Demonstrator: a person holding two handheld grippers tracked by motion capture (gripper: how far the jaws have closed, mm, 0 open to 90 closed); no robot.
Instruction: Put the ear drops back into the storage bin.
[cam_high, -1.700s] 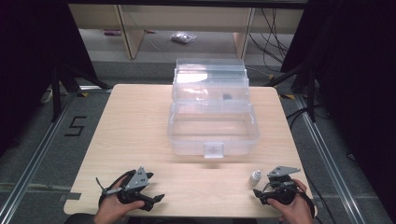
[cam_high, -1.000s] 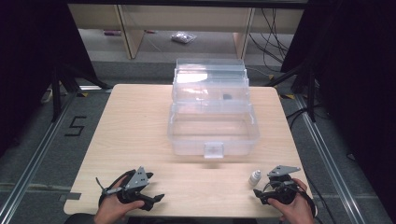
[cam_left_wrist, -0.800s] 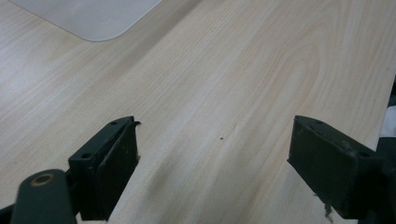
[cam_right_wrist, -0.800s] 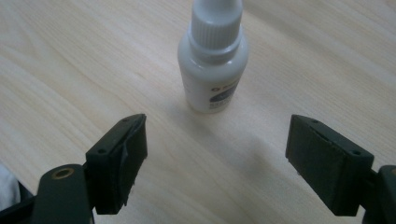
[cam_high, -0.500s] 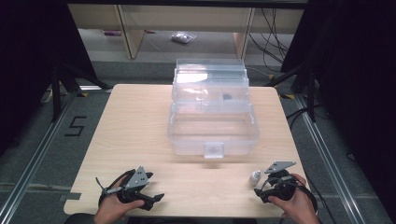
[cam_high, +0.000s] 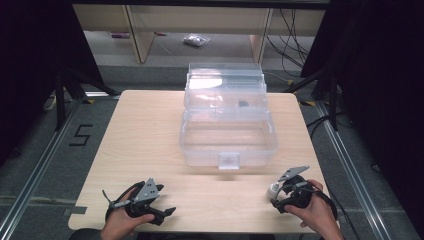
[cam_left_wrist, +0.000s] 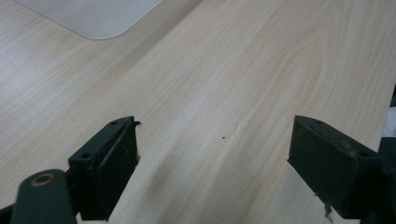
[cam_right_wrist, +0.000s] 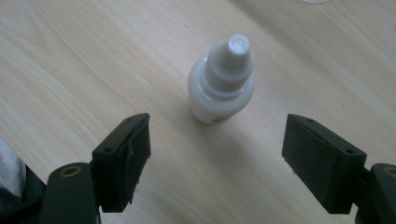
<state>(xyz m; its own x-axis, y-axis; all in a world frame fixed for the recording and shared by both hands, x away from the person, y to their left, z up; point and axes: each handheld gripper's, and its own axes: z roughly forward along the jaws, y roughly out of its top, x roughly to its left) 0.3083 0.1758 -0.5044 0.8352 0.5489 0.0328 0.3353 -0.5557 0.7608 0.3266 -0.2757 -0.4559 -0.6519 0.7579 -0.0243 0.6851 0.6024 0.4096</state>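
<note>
The right gripper (cam_right_wrist: 217, 149), its jaws apart and just now narrowing, is hovering with nothing between them; the white dropper bottle (cam_right_wrist: 223, 86) is standing upright just beyond, centre frame, on the wooden table (cam_right_wrist: 84, 56); the left gripper (cam_left_wrist: 212, 170) is gaping over bare wood.

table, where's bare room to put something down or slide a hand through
Free: the table left of the clear box, and the front strip between the left gripper and the right gripper. Tight: the front right corner, where the small white bottle stands just ahead of that gripper's open jaws.
</note>
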